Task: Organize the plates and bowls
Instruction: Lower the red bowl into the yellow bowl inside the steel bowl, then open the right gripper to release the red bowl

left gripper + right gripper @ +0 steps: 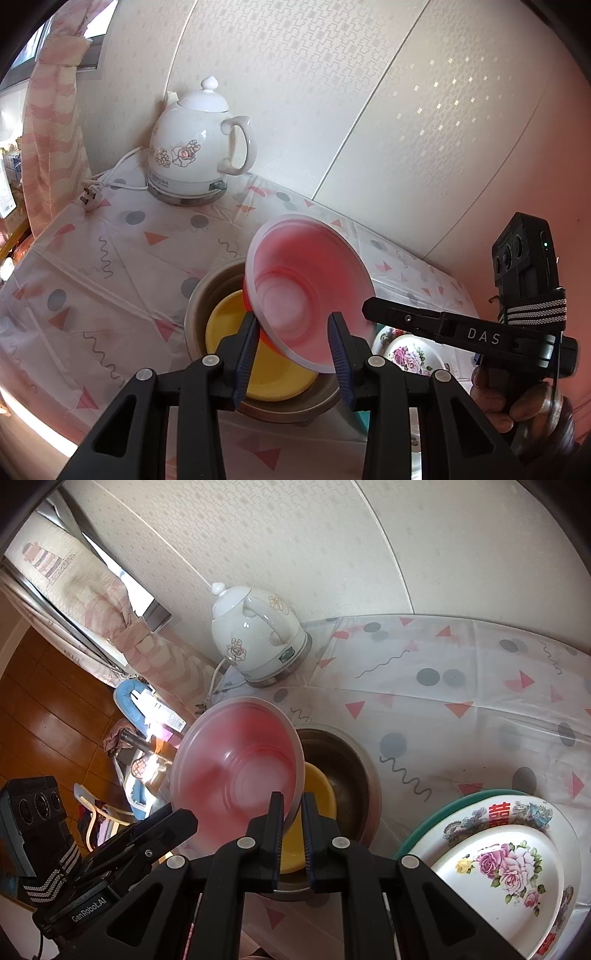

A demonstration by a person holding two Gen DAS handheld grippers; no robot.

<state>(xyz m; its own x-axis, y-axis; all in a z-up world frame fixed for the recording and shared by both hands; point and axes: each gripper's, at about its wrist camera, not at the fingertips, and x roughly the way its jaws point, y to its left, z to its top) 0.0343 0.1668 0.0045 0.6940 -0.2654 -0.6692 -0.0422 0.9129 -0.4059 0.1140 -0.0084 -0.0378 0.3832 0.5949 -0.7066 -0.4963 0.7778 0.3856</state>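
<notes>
Desk point(461, 686), patterned cover, beyond both tongs; metal basin point(354, 771) holding yellow bowl point(321, 782), directly below the tongs; pink bowl point(240, 760), tilted, airborne above these. Right tongs point(292, 805) clamp its rim; left tongs point(293, 328) straddle the rim, part-open, contact unclear. Risk: thin-rim pinch may slip. Floral plates point(509, 864) show fully in right view only.
</notes>
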